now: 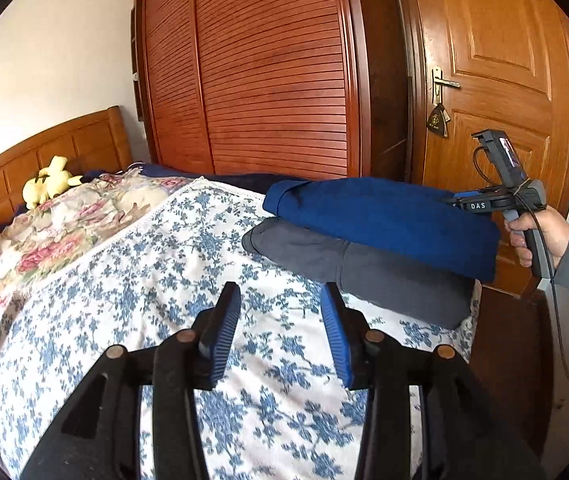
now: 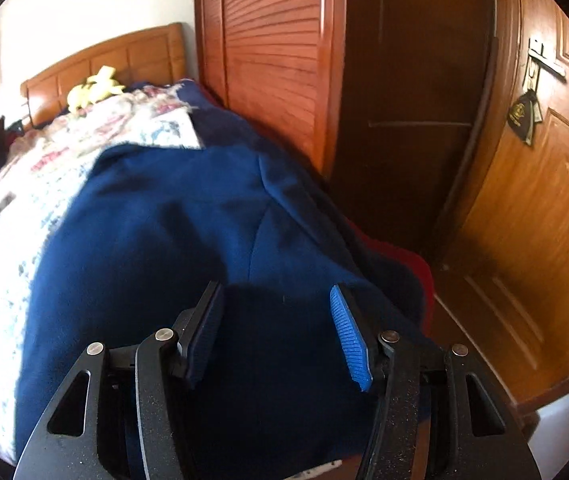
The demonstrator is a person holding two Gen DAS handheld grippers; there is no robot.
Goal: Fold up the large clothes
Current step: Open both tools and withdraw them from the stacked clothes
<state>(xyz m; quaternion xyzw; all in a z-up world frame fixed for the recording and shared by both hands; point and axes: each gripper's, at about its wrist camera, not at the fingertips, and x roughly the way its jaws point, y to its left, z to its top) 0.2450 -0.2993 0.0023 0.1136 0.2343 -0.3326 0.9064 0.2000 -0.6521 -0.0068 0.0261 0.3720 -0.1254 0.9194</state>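
From the left wrist, the left gripper (image 1: pixel 280 300) hangs over the bed (image 1: pixel 124 280), whose cover is white with blue flowers. Its jaws stand spread, with nothing between them but the bedspread below. Past them, toward the right edge of the bed, a folded blue garment (image 1: pixel 384 220) lies on top of a folded grey garment (image 1: pixel 384 280), the blue one overhanging the grey toward the door side. The right gripper (image 1: pixel 460 202) reaches in from the right, its tip at the blue garment's far end; a hand (image 1: pixel 532 232) in a grey sleeve holds its handle. A yellow plush toy (image 1: pixel 50 184) sits by the wooden headboard (image 1: pixel 44 156). Behind the bed stand a slatted wardrobe (image 1: pixel 264 72) and a wooden door (image 1: pixel 492 60).

From the right wrist, the right gripper (image 2: pixel 276 304) points down at the blue garment (image 2: pixel 164 240), which fills the middle of the view. Its jaws are spread wide and the blue pads press on nothing; the cloth lies beneath them. The picture is somewhat blurred. The flowered bed (image 2: pixel 4 240) shows at left, the plush toy (image 2: pixel 94 88) far back, the door (image 2: pixel 544 200) at right.
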